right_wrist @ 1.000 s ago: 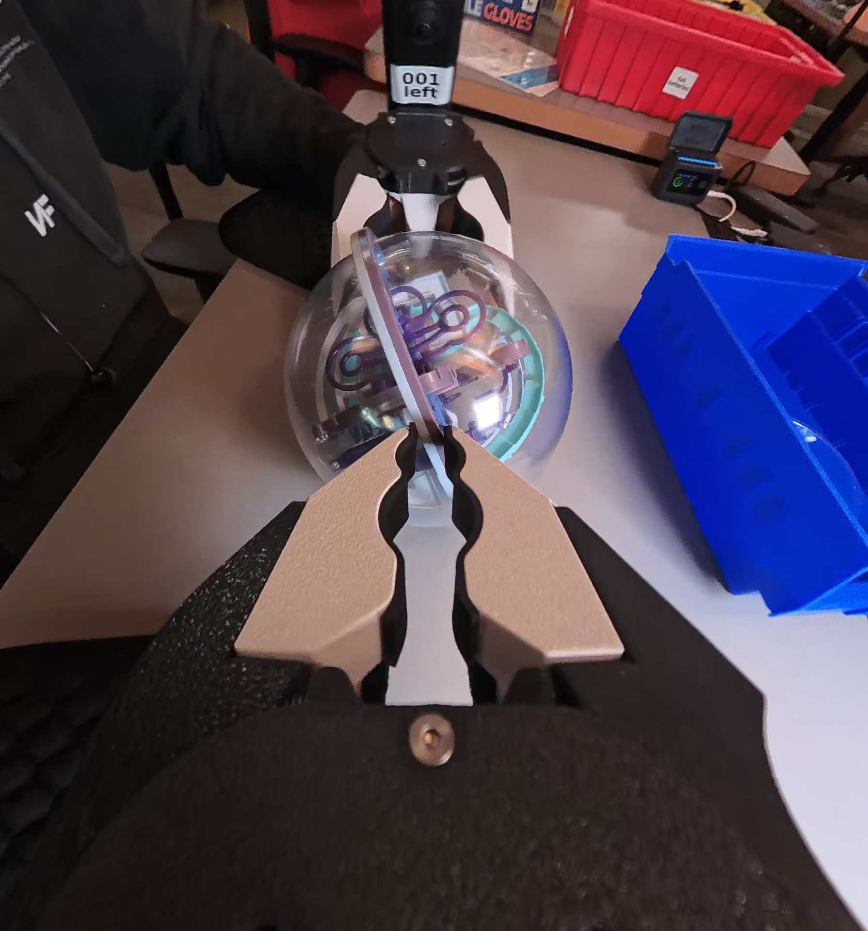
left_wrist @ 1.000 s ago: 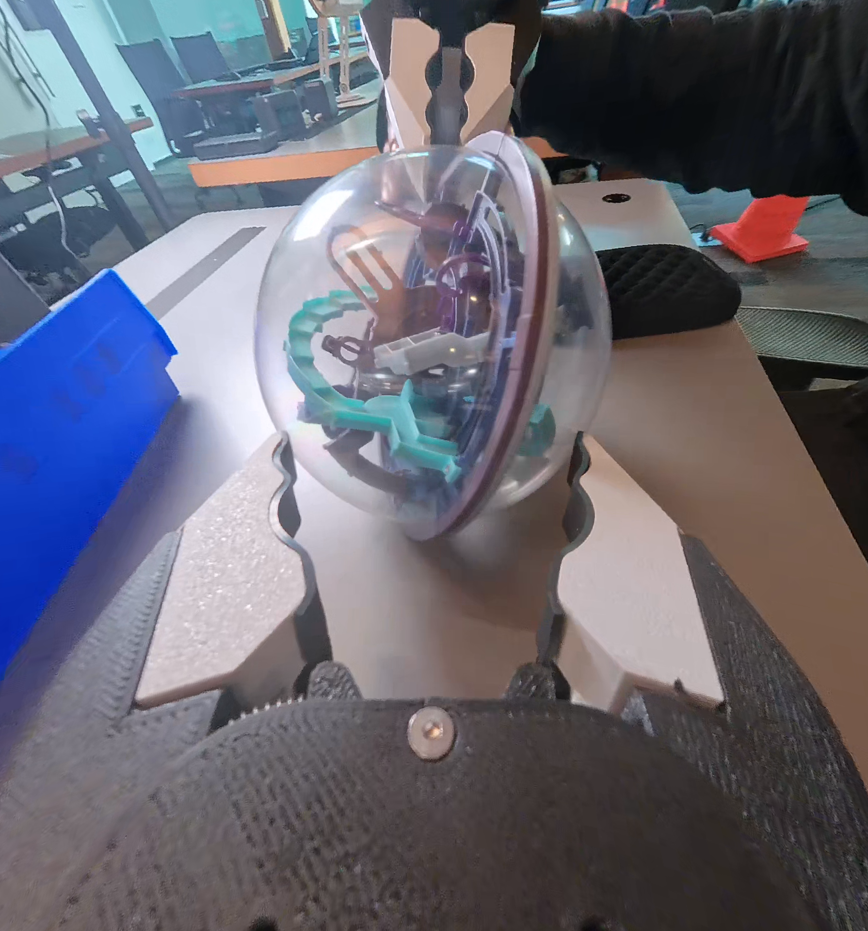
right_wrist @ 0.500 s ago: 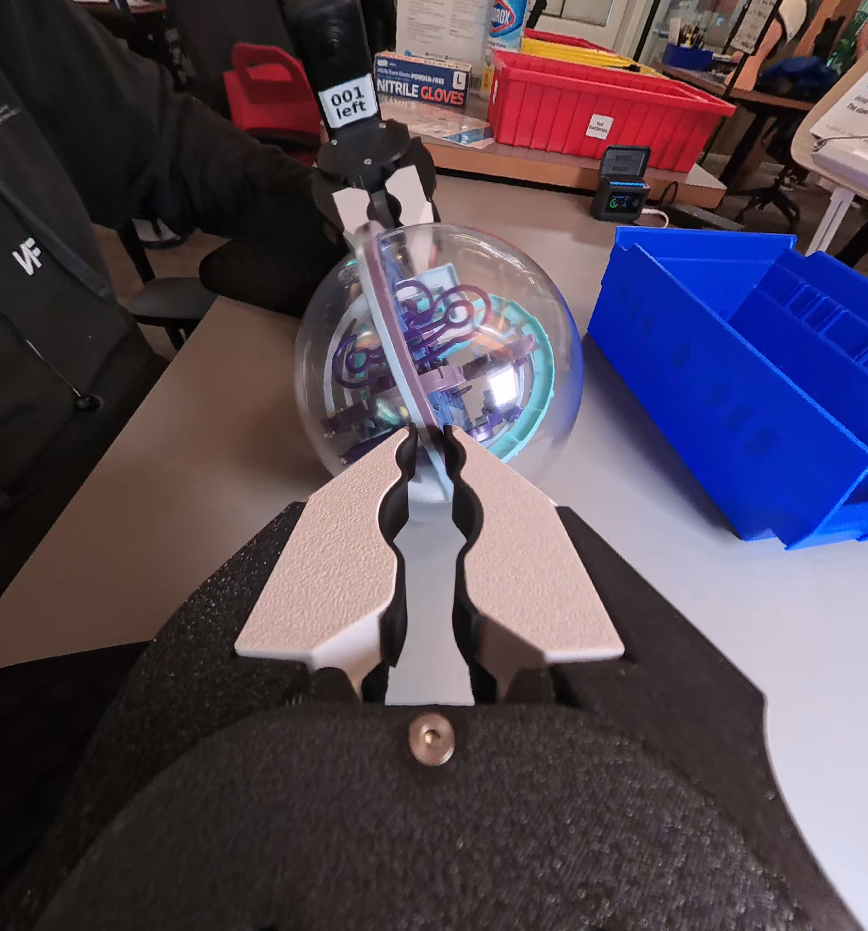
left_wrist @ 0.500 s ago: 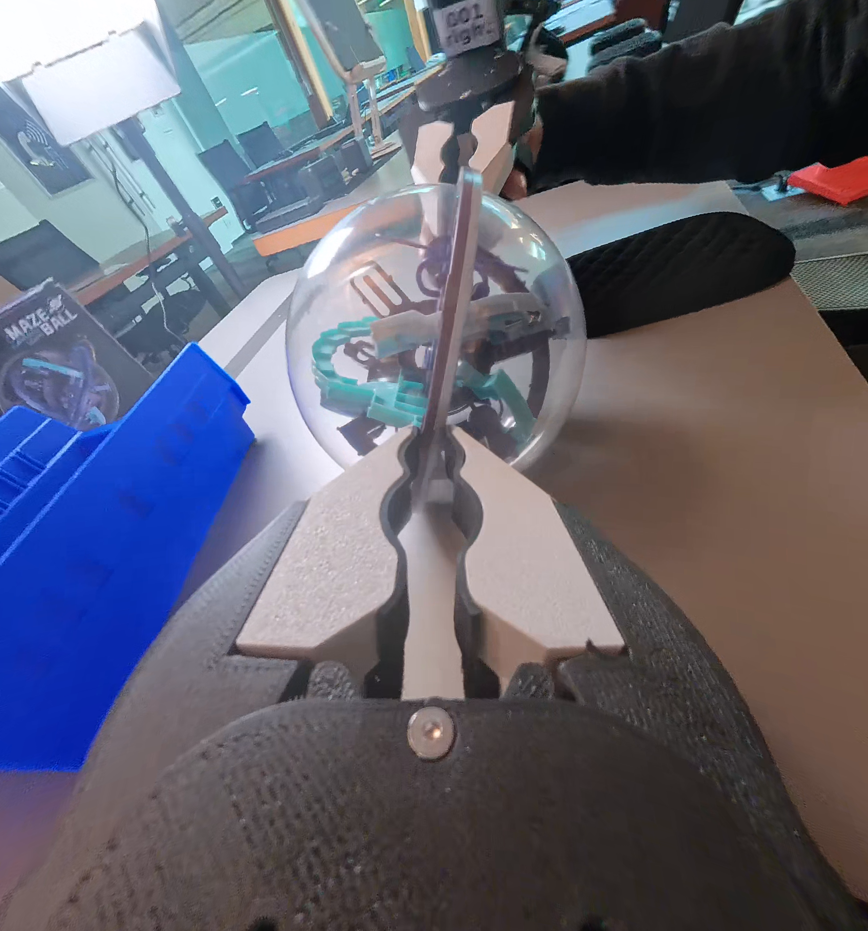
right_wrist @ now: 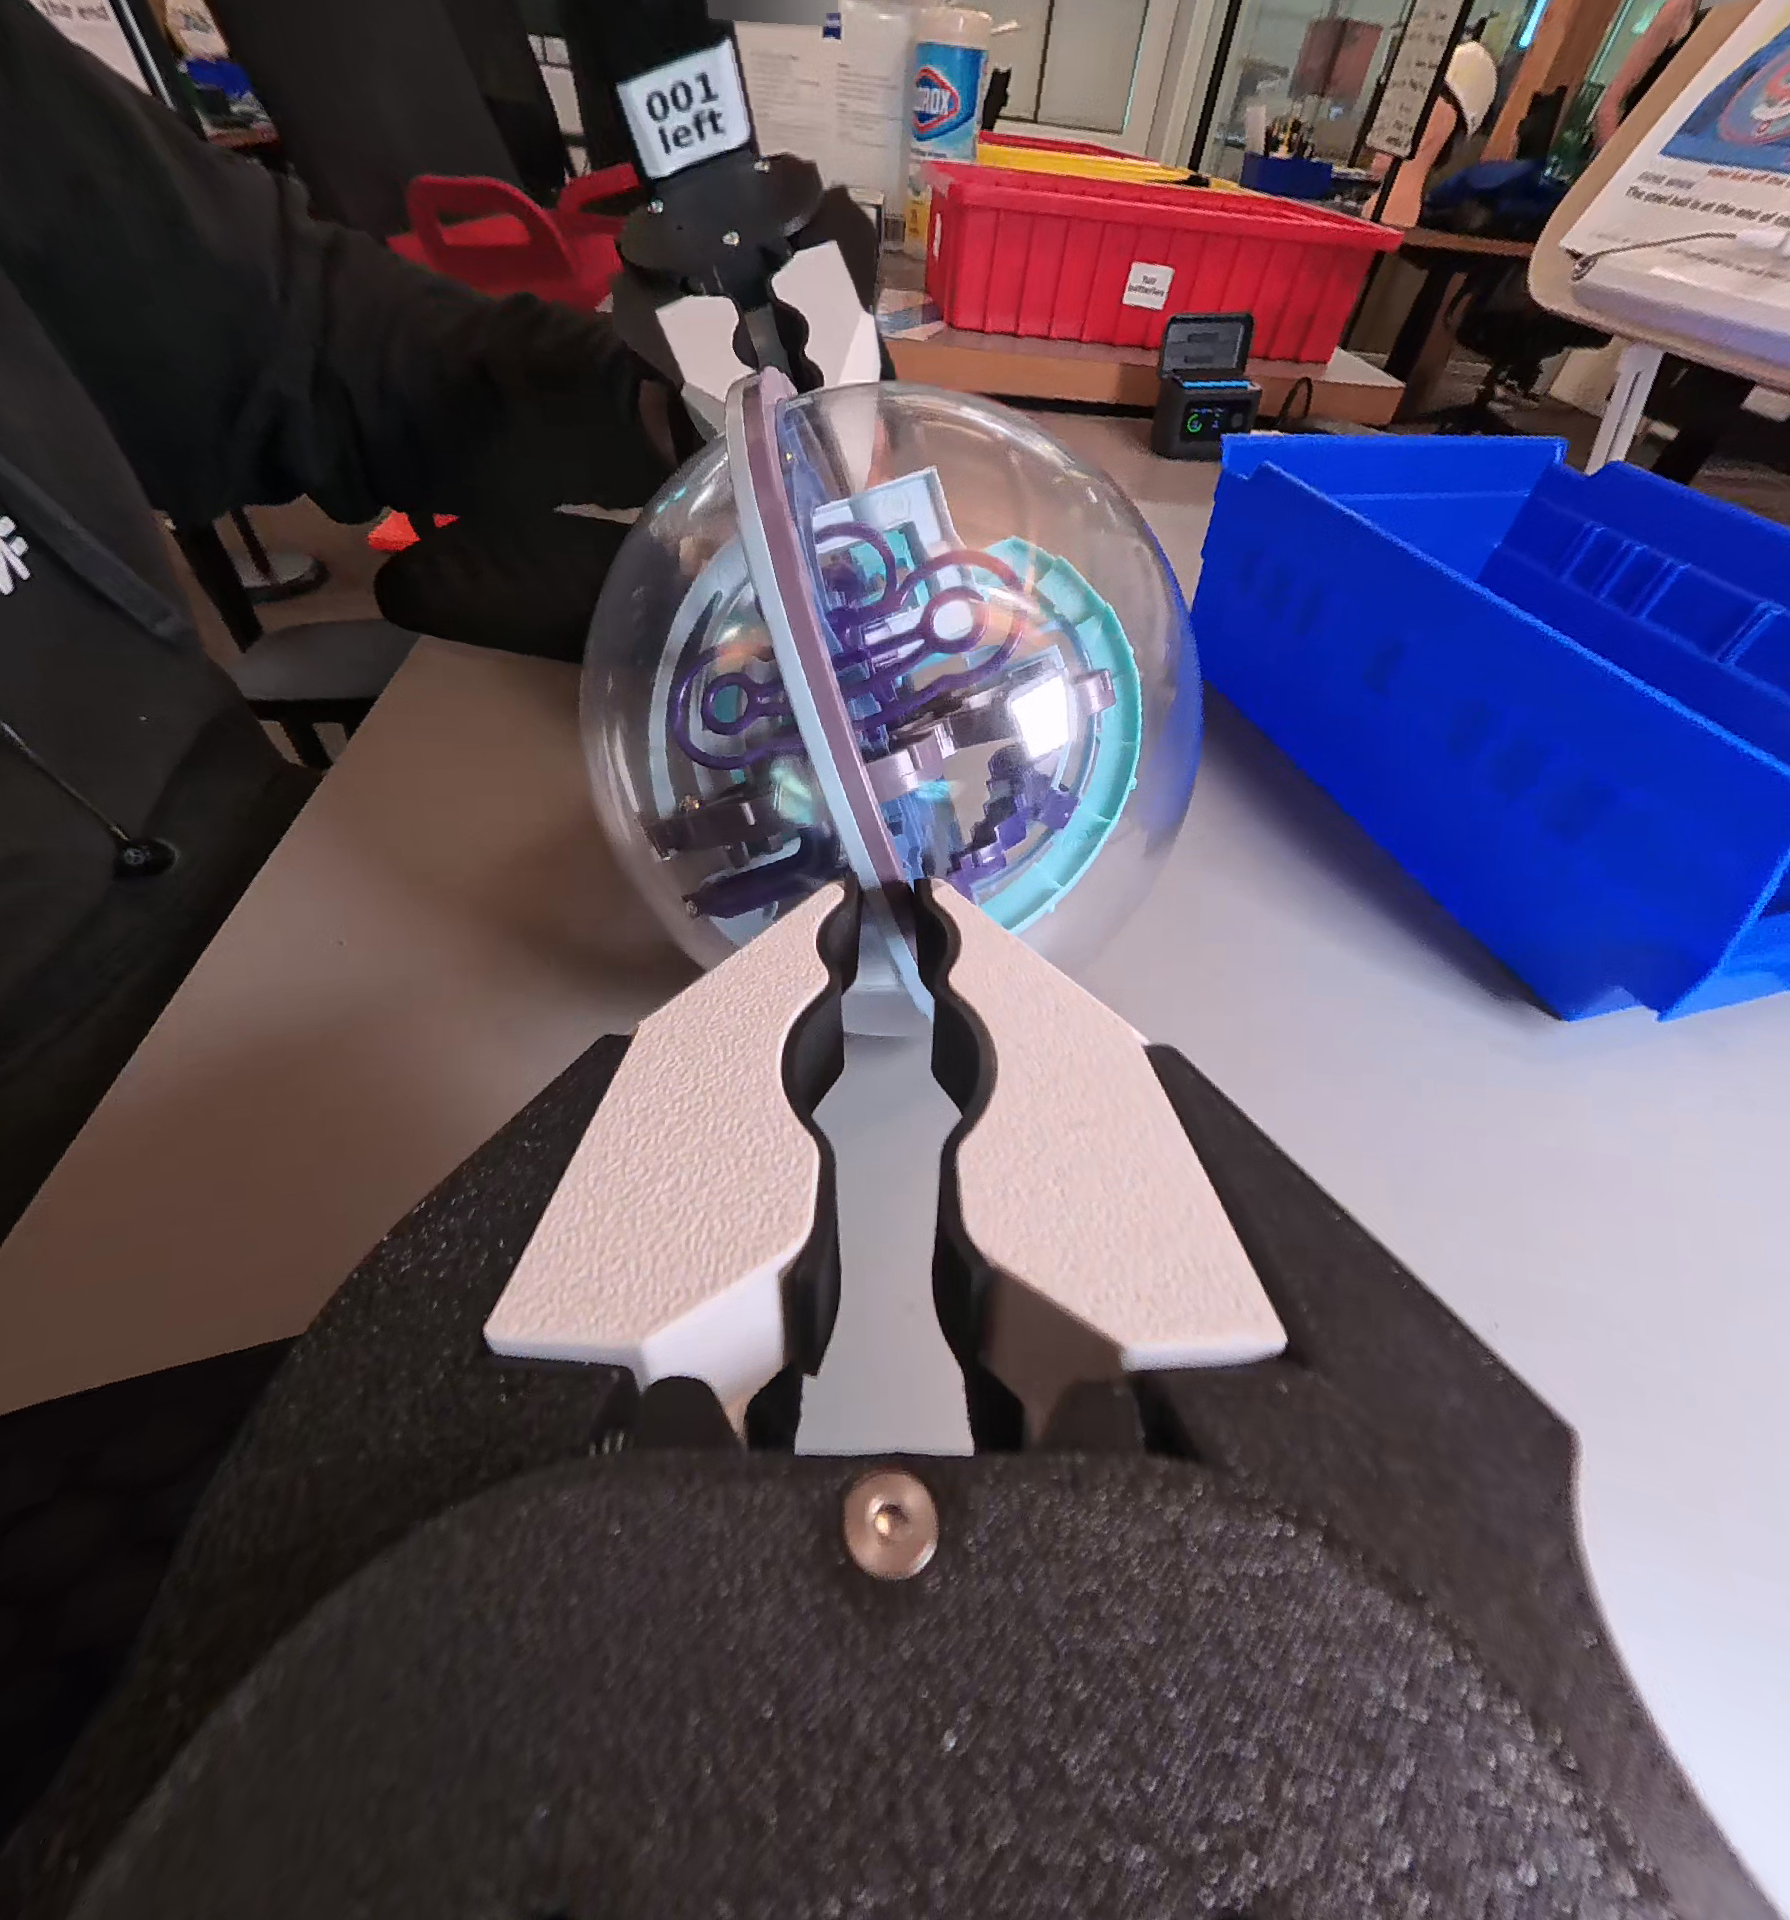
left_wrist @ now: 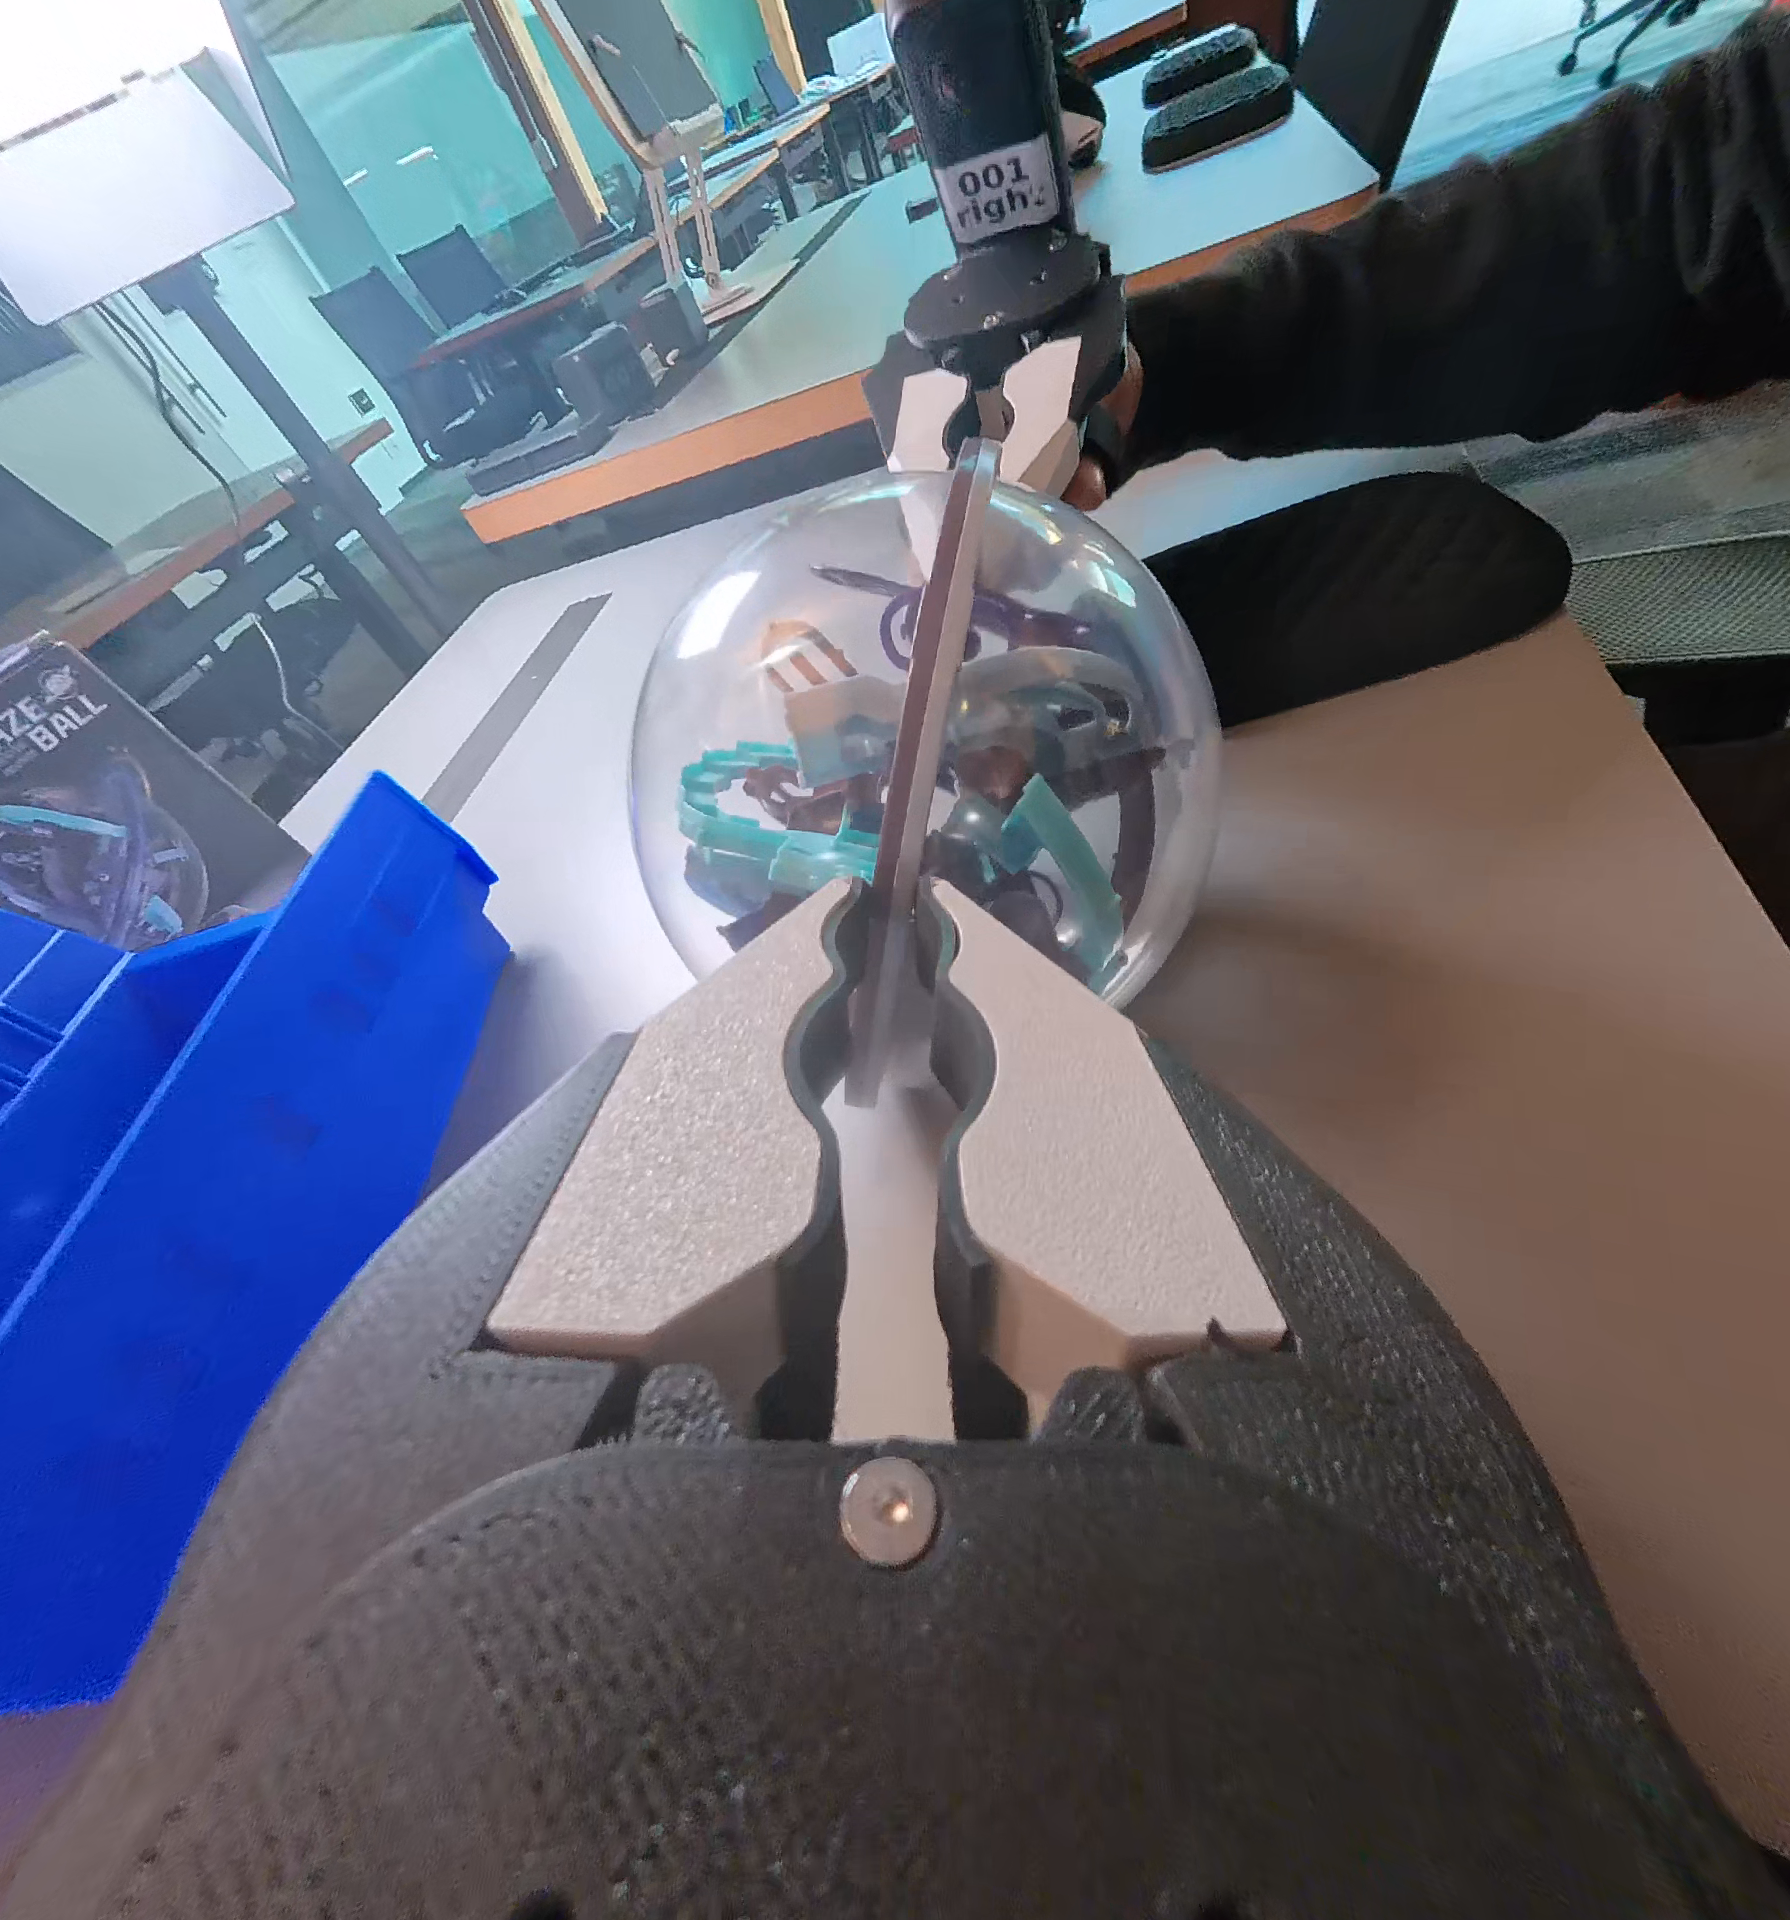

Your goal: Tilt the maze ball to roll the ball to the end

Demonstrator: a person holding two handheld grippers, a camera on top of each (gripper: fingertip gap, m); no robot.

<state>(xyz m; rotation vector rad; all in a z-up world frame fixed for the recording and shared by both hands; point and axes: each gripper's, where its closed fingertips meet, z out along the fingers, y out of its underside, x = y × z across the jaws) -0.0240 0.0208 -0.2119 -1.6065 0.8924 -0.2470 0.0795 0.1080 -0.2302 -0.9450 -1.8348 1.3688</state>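
Note:
The maze ball (left_wrist: 927,727) is a clear sphere with teal, purple and brown tracks inside and a flat rim around its middle. It also shows in the right wrist view (right_wrist: 886,675). My left gripper (left_wrist: 893,904) is shut on the rim at the near side of the ball. My right gripper (right_wrist: 883,904) is shut on the rim at the opposite side. Each gripper shows in the other's view, clamped on the far edge of the rim: the right one (left_wrist: 979,436), the left one (right_wrist: 766,353). The ball is held off the table (left_wrist: 1442,1039) with its rim tilted. The small ball inside cannot be made out.
A blue bin (left_wrist: 174,1195) sits left of the ball in the left wrist view, and on the right in the right wrist view (right_wrist: 1514,717). A dark box (left_wrist: 70,790) stands behind it. A black cushion (left_wrist: 1358,592), red bins (right_wrist: 1130,260) and the person's dark sleeves (right_wrist: 278,343) surround the table.
My left gripper has closed from wide open onto the ball's rim. Both grippers have raised the ball off the table and tilted it; the right grip has stayed shut.

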